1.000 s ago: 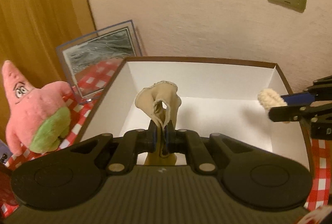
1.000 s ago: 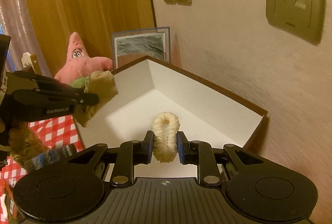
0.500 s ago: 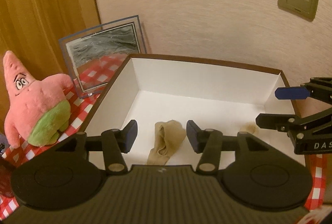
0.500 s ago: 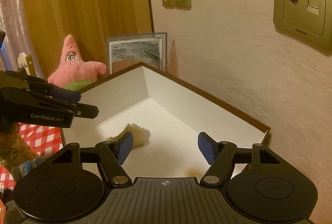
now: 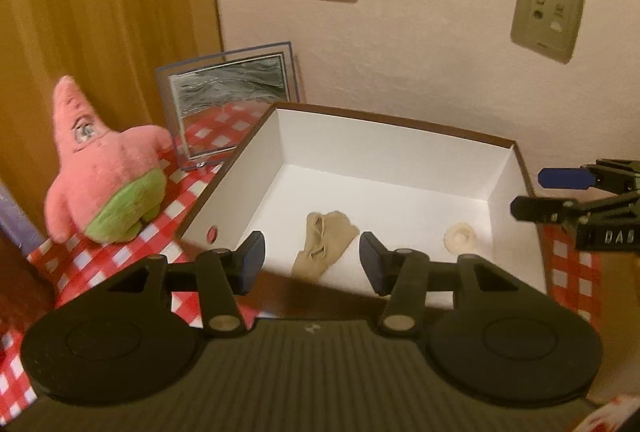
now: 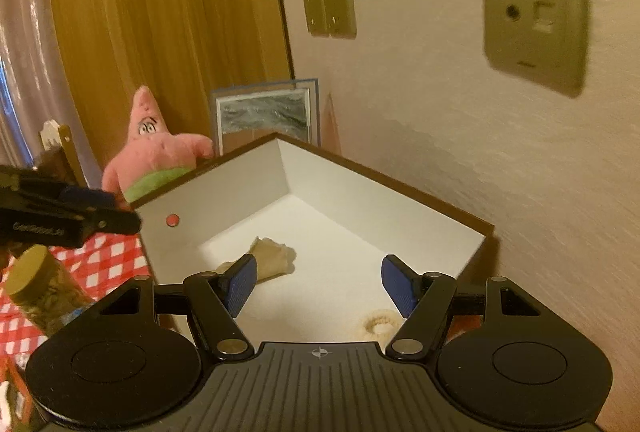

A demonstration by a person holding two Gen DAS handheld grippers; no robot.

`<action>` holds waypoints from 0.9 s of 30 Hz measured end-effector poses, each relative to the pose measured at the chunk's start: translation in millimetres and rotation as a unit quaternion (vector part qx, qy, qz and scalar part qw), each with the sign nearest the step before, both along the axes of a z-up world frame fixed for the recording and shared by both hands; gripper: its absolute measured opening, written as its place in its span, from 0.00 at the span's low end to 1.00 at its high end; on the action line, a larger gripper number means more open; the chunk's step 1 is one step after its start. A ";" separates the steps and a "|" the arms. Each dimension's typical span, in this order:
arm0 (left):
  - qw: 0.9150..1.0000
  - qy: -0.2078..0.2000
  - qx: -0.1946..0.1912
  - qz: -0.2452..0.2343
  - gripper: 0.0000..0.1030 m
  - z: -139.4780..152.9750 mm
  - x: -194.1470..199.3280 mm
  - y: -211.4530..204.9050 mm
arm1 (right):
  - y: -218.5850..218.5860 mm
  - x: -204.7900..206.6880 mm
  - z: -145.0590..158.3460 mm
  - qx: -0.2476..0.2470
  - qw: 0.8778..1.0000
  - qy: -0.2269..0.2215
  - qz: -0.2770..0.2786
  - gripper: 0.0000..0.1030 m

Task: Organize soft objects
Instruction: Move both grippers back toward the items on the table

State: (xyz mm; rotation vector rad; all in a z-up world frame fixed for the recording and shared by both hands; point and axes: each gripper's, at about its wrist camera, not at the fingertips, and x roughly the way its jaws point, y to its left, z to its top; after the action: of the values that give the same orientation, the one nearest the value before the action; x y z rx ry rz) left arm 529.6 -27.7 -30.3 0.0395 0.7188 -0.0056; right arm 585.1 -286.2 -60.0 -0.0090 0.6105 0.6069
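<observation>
The left gripper (image 5: 312, 258) and right gripper (image 6: 318, 284) had both just sprung apart and hung empty over the white-lined, brown-edged cardboard box (image 5: 384, 156). On its floor lay a crumpled beige stocking (image 5: 322, 246) and, well apart, a cream fluffy hair tie (image 5: 460, 238). A pink plush starfish (image 5: 100, 168) stood beside the box on the red-checked bench (image 5: 180, 200)

The box (image 5: 400, 152) looked like smooth matt white card; the pink star toy (image 5: 104, 172) was fuzzy plush, the beige cloth (image 5: 324, 240) thin and limp, the ring (image 5: 460, 238) woolly.
</observation>
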 end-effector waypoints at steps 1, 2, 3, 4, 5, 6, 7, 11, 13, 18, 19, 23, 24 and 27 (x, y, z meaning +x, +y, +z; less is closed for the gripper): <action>1.000 0.000 -0.003 0.003 0.48 2.5 -9.8 1.0 | -3.4 -5.1 2.4 0.004 1.000 0.001 -0.001 0.67; 1.000 0.000 -0.005 0.006 0.48 5.1 -19.4 2.1 | -6.7 -10.6 5.0 0.010 1.000 0.001 -0.002 0.67; 1.000 -0.001 -0.006 0.010 0.48 7.8 -30.1 3.9 | -11.6 -18.9 8.2 0.018 1.000 -0.001 -0.005 0.67; 1.000 -0.002 -0.006 0.013 0.48 10.7 -41.7 6.0 | -14.9 -25.9 10.5 0.022 1.000 -0.002 -0.007 0.67; 1.000 -0.004 -0.006 0.015 0.48 13.0 -51.3 7.5 | -17.4 -33.0 12.7 0.024 1.000 -0.002 -0.007 0.67; 1.000 -0.006 -0.008 0.018 0.48 15.6 -61.9 9.5 | -19.9 -41.0 15.3 0.025 1.000 -0.003 -0.007 0.67; 1.000 -0.008 -0.010 0.021 0.48 17.9 -73.0 11.5 | -21.7 -48.1 17.1 0.027 1.000 -0.003 -0.007 0.67; 0.999 -0.012 -0.015 0.037 0.48 26.0 -116.7 20.1 | -27.4 -83.3 24.0 0.036 0.999 -0.002 -0.003 0.67; 0.999 -0.014 -0.014 0.042 0.48 29.2 -137.7 23.0 | -26.9 -103.7 26.8 0.037 0.999 0.001 0.003 0.67; 0.998 -0.011 -0.018 0.053 0.48 30.9 -191.8 33.0 | -18.2 -160.1 31.7 0.031 0.999 0.006 0.017 0.67; 0.998 -0.009 -0.018 0.056 0.48 30.0 -202.5 34.7 | -16.1 -170.0 31.1 0.032 0.999 0.011 0.021 0.67; 0.997 0.002 -0.019 0.071 0.48 24.9 -236.8 42.0 | -2.1 -209.5 22.9 0.025 0.998 0.045 0.039 0.67; 0.997 0.006 -0.022 0.074 0.48 23.5 -245.8 44.8 | 0.7 -216.2 20.3 0.023 0.997 0.053 0.043 0.67; 0.996 0.014 -0.031 0.081 0.48 19.9 -265.9 51.6 | 11.4 -238.8 9.0 0.016 0.994 0.093 0.050 0.67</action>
State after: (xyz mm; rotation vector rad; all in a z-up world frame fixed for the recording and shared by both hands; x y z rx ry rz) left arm 263.6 23.9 -10.5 -0.0784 0.7483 0.1268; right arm 346.3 -274.9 -51.0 0.0480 0.7848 0.7206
